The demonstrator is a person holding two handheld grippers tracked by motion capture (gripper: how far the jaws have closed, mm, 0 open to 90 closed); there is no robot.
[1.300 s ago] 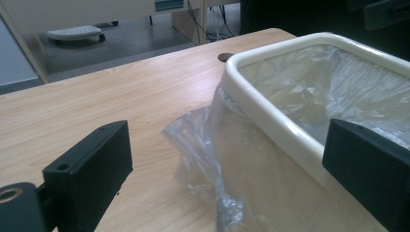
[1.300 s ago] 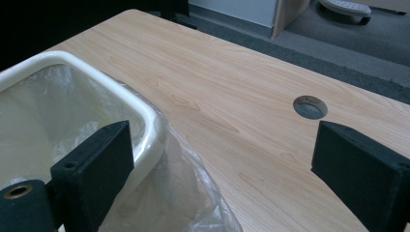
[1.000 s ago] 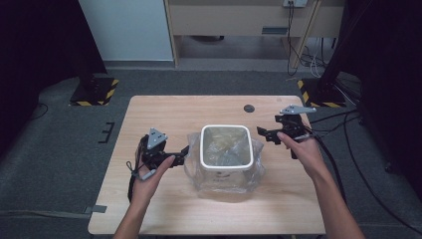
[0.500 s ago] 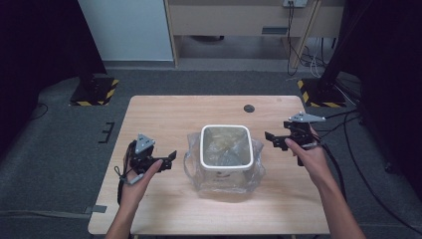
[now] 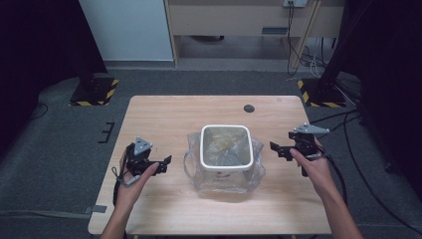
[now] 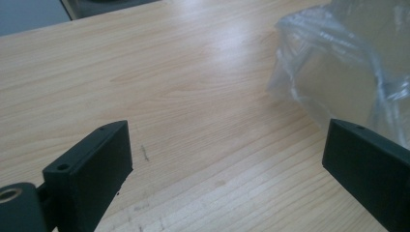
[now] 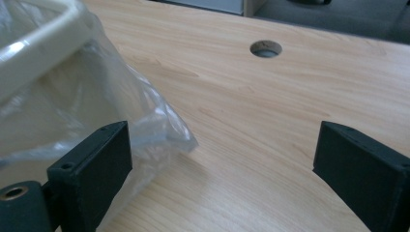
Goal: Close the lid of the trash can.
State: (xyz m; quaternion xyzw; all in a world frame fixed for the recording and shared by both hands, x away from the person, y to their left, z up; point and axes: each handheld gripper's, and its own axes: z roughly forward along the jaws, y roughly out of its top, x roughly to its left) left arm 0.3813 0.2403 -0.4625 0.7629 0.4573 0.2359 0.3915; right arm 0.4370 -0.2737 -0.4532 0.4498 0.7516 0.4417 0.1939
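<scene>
Centrally on the wooden worktop [image 5: 164, 119] stands a white square bin [image 5: 224, 152], lined with a clear plastic bag [image 5: 256, 167] whose loose edges spill down over the rim and bunch around its base. The left gripper [image 5: 158, 164] sits to the left of the bin, near it but apart, with bare wood between them; its jaws are spread wide and hold nothing. From the left gripper view, the left gripper [image 6: 227, 169] has the bag [image 6: 338, 67] just ahead of its right-hand jaw. The right gripper [image 5: 280, 149] rests on the other side of the bin, just beside the bag's crumpled edge, its jaws likewise spread wide and empty. From the right gripper view, the right gripper [image 7: 222, 169] has the bag [image 7: 96, 101] billowing out behind its left-hand jaw, and the bin's rim [image 7: 43, 34] shows above. A small round hole [image 7: 266, 48] lies in the worktop farther off, well apart from the bin.
</scene>
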